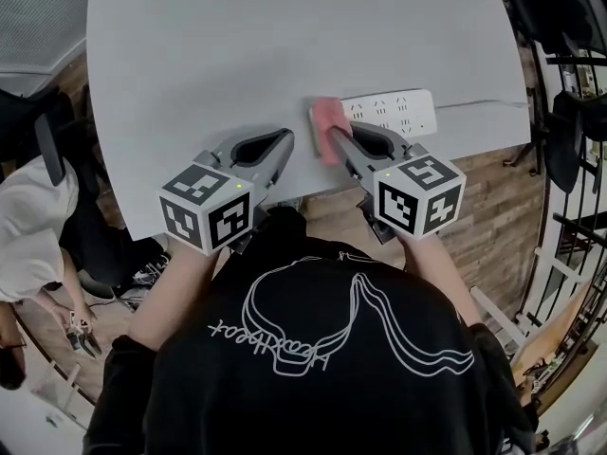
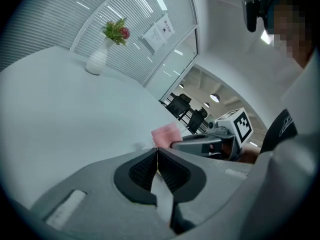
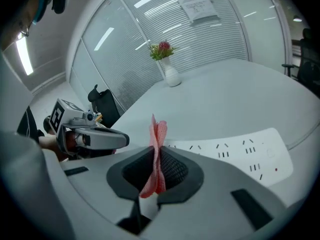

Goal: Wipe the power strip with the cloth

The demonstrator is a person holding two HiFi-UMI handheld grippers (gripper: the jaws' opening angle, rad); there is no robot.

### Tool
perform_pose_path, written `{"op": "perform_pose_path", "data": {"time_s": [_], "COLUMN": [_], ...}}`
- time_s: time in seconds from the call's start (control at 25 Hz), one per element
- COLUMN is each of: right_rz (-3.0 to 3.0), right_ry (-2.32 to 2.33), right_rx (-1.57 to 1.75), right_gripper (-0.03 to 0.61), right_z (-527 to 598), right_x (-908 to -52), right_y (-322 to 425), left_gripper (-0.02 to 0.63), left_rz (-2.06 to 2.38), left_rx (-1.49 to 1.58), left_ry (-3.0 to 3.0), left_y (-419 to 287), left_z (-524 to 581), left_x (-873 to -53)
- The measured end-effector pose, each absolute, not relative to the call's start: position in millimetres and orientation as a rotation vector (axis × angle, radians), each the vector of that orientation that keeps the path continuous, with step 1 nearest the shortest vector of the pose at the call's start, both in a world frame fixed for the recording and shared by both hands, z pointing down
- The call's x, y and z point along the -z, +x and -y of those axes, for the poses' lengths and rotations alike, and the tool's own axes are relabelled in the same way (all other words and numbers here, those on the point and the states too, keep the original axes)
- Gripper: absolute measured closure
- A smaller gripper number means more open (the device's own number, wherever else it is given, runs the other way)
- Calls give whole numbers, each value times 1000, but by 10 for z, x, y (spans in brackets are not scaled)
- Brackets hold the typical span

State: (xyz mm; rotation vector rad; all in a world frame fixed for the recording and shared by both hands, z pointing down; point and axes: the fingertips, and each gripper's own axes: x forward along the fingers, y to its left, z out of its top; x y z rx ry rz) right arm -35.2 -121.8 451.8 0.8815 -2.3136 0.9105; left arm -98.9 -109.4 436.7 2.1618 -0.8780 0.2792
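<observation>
Cloth (image 1: 325,126) at power strip (image 1: 394,112) end

The cloth (image 3: 159,134) is pink with a fine dotted weave. The power strip (image 3: 235,154) is white with short dark socket slots and 1 small red dot, and both lie against the pale grey-white table (image 3: 225,104). The left gripper (image 2: 157,154) and right gripper (image 1: 337,138) are matte grey with black ribbed pads (image 3: 172,169), their 2 cubes, the left cube (image 1: 207,207) and right cube (image 1: 420,195), white with black square markers; the vase (image 3: 172,76) is white under green leaves (image 3: 154,52) and a red bloom (image 3: 164,46), the shirt (image 1: 313,349) black with a white line drawing, the floor (image 1: 493,207) brown wood planking.
</observation>
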Motion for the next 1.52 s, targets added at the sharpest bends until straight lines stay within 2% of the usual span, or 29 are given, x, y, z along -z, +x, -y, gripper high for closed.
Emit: {"op": "perform_pose_path", "data": {"time_s": [1.52], "right_rz": [2185], "right_ry": [938], "right_rx": [-870], "right_gripper": [537], "right_z": [1273], "right_x": [-4719], "right_y": [-147], "left_gripper": [600], "left_rz": [836], "left_rx": [-348], "left_ry": [2118], "left_y": [-860], "left_z": [1059], "left_x": [-4593]}}
